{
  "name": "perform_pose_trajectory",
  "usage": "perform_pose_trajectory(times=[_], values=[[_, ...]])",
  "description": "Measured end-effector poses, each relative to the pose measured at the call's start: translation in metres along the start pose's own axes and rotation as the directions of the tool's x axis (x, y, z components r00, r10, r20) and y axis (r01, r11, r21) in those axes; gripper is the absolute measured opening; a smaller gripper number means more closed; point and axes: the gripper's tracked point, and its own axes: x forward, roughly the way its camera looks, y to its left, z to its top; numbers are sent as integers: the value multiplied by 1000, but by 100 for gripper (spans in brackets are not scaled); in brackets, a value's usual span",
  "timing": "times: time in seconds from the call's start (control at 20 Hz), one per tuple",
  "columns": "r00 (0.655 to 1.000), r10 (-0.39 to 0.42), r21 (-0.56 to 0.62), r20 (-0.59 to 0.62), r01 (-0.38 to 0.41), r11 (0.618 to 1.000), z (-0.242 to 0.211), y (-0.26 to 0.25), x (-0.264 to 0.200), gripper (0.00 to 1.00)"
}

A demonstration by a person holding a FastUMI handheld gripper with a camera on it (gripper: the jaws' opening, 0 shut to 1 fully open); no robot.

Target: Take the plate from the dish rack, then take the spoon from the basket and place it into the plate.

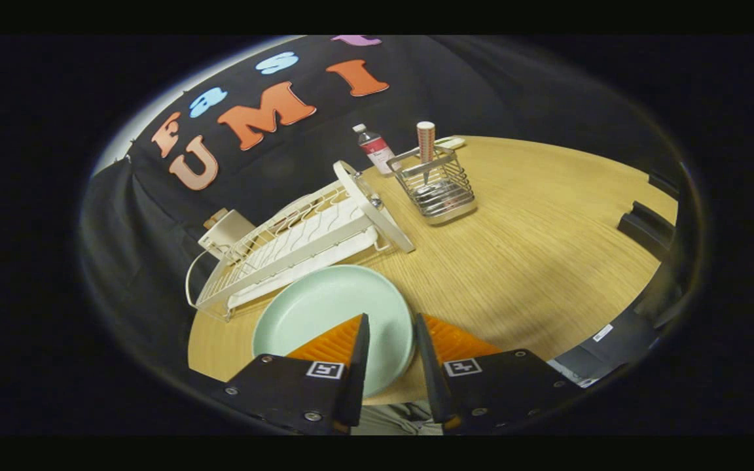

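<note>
The gripper is holding its fingers a little apart, gripping nothing, with the round pale green plate lying flat on the wooden table under and just ahead of them. Beyond the fingers, the white wire dish rack is standing empty just behind the plate, and farther off the spoon is sticking upright out of the metal wire basket.

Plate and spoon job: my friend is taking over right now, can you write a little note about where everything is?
Gripper: fingers parted over the plate's near rim, not pressing on it.
Plate: out of the dish rack, lying flat on the table just in front of it.
Spoon: standing handle up in the wire basket, beyond the fingers.
Done: plate taken out.
Left: fetch the spoon from the basket and put it in the plate.
</note>
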Motion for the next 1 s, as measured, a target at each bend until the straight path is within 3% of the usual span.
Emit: perform_pose_trajectory(times=[0.15,0.4,0.6,0.7,1.0], values=[[998,-39,-67,55,42,997,17,-11,-5,50],[983,-84,-155,164,109,982,55,-28,-12,79],[961,-113,-200,253,166,966,89,-39,-14,93],[944,-125,-224,304,199,954,107,-43,-14,98],[880,-101,-286,465,257,923,164,-48,-13,98]])
